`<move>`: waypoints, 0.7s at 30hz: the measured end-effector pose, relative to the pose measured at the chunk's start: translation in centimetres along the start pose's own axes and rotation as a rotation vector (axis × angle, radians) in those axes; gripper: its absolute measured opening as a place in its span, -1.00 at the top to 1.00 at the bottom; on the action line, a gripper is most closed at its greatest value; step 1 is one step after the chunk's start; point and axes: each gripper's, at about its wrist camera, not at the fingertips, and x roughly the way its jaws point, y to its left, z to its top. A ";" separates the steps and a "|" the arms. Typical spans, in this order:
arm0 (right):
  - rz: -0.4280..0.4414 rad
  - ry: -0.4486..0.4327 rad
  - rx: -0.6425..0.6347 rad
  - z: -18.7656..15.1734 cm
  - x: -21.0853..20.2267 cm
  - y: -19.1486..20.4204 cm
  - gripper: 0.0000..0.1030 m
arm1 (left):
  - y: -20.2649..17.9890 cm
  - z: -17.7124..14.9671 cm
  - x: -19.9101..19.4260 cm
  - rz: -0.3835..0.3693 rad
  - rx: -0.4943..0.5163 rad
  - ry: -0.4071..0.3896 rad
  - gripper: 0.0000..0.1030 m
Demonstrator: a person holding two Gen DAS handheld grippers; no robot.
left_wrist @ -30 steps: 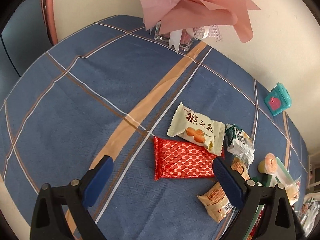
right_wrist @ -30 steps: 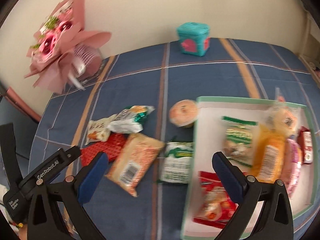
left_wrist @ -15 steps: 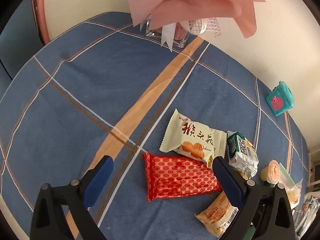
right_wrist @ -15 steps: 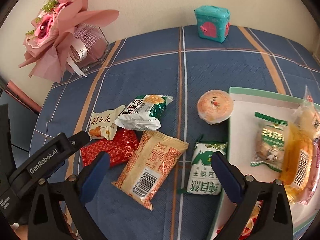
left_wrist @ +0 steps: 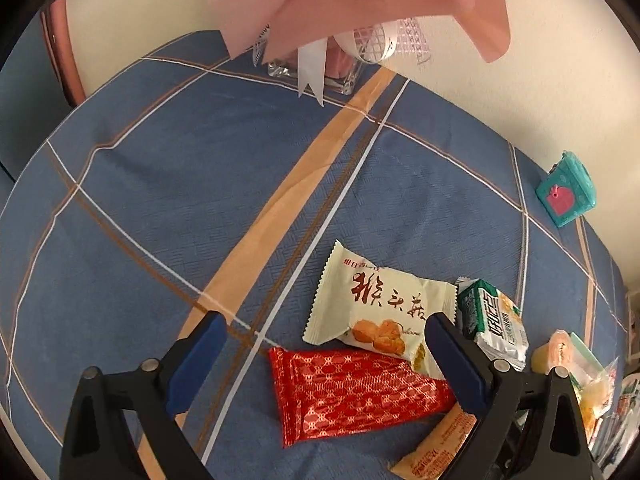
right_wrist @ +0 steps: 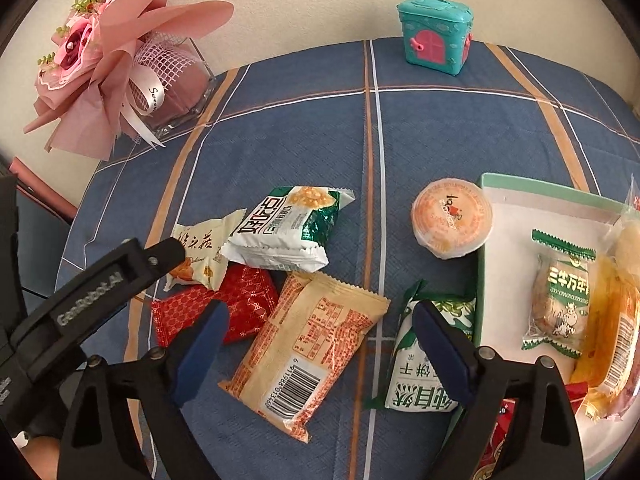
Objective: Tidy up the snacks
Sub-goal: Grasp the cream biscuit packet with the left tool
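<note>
- right gripper (right_wrist: pixel 320 344) wide open, jaws have just been closing a little, nothing gripped; orange-beige packet (right_wrist: pixel 306 350) with a barcode lies on the cloth right between the two blue pads, neither pad pressing on it
- green-white biscuit packet (right_wrist: pixel 424 372) lies just behind the right-hand pad, leaning on the tray (right_wrist: pixel 548 192) edge; partly hidden by the finger
- left gripper (left_wrist: pixel 324 360) wide open, holds nothing; red patterned packet (left_wrist: pixel 356 388) lies flat between its pads, nearer the right-hand one, not touched
- cream packet (left_wrist: pixel 372 308) with red lettering overlaps the red packet's far edge; green-white corn packet (right_wrist: pixel 288 228) overlaps the cream one in right wrist view
- jelly cup (right_wrist: pixel 452 218) sits on the cloth just beside the tray's near-left corner; tray already holds several wrapped snacks
- blue plaid tablecloth (left_wrist: pixel 160 200) under everything; pink bouquet (right_wrist: pixel 108 68) in a glass vase and teal toy box (right_wrist: pixel 436 36) stand at the far edge, well apart from the snacks
</note>
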 end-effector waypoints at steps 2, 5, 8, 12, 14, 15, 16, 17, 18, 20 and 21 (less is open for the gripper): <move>-0.001 -0.002 -0.002 0.2 0.2 0.1 -0.80 | 0.1 0.3 0.2 0.003 -0.003 -0.006 -0.95; -0.004 -0.002 -0.009 0.4 0.5 0.4 -0.80 | -0.2 0.7 0.3 0.012 0.017 -0.023 -0.95; -0.005 -0.001 -0.016 0.6 0.8 0.7 -0.80 | -0.8 0.8 0.7 0.006 0.046 -0.024 -0.95; -0.004 0.002 -0.015 0.5 0.8 0.7 -0.74 | -1.4 1.0 1.3 0.004 0.080 -0.020 -0.95; -0.008 0.003 -0.017 0.5 0.8 0.8 -0.71 | -1.8 1.0 1.4 0.008 0.102 -0.018 -0.95; -0.009 0.003 -0.017 0.4 0.7 0.7 -0.70 | -2.0 1.0 1.5 0.008 0.111 -0.017 -0.95; -0.008 0.003 -0.017 0.4 0.7 0.6 -0.70 | -2.2 1.0 1.6 0.012 0.123 -0.016 -0.95; -0.007 0.003 -0.017 0.4 0.6 0.6 -0.69 | -2.4 0.9 1.6 0.014 0.132 -0.015 -0.95; -0.006 0.004 -0.016 0.4 0.6 0.5 -0.69 | -2.6 0.9 1.8 0.018 0.145 -0.013 -0.95; -0.004 0.004 -0.016 0.3 0.5 0.4 -0.68 | -2.9 0.9 2.0 0.017 0.164 -0.004 -0.89; -0.004 0.005 -0.018 0.3 0.5 0.4 -0.68 | -3.1 0.8 2.2 0.018 0.171 0.006 -0.86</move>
